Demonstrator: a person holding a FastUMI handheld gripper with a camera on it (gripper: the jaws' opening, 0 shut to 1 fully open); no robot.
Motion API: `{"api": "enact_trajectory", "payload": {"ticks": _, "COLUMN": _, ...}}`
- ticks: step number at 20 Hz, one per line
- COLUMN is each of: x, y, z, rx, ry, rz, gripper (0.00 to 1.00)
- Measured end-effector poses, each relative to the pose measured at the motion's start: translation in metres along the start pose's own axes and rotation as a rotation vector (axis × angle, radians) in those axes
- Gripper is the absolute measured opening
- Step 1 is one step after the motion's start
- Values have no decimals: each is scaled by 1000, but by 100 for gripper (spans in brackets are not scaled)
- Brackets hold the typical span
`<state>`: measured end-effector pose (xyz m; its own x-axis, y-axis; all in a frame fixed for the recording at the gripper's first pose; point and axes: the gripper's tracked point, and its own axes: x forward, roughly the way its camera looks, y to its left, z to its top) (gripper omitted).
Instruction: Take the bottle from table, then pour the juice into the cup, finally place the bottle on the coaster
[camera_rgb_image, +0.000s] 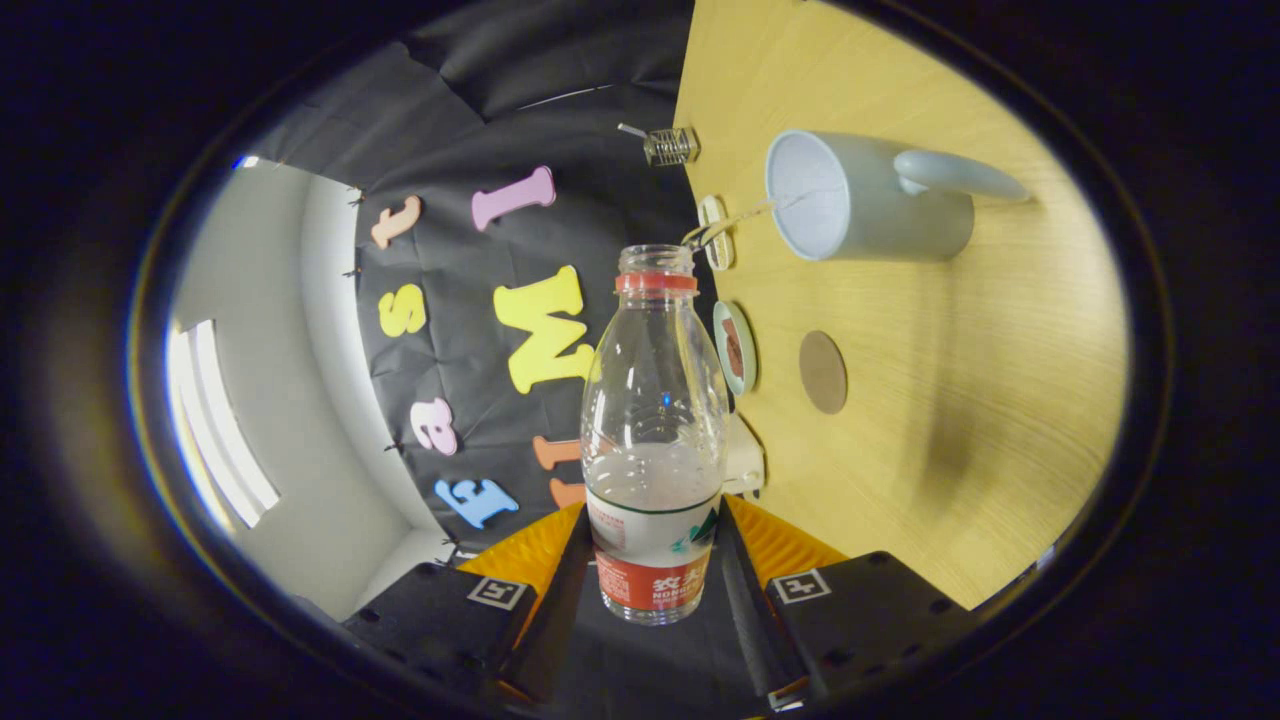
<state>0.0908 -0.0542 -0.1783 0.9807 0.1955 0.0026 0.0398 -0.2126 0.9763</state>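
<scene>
My gripper (652, 560) is shut on the lower body of a clear plastic bottle (655, 400), with a finger pressing on each side. The whole view is rolled sideways, so the wooden table (1000, 400) stands like a wall beside the bottle. The bottle has no cap and a red neck ring; it holds some clear liquid. A thin stream leaves its mouth and runs into the pale blue-grey cup (860, 195), which has a handle. The cup's open mouth faces the bottle's neck. A round brown coaster (823, 372) lies on the table beyond the fingers, between the cup and me.
A small glass jar (670, 146) stands at the table's far edge by the black cloth wall. Two small round dishes (735, 347) (712, 232) sit along that edge behind the bottle. A white block (745, 460) lies close to the bottle's body.
</scene>
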Motion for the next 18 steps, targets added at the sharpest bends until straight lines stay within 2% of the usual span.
{"api": "enact_trajectory", "payload": {"ticks": 18, "x": -1, "y": 40, "z": -6, "rx": 175, "ry": -38, "rz": 31, "gripper": 74}}
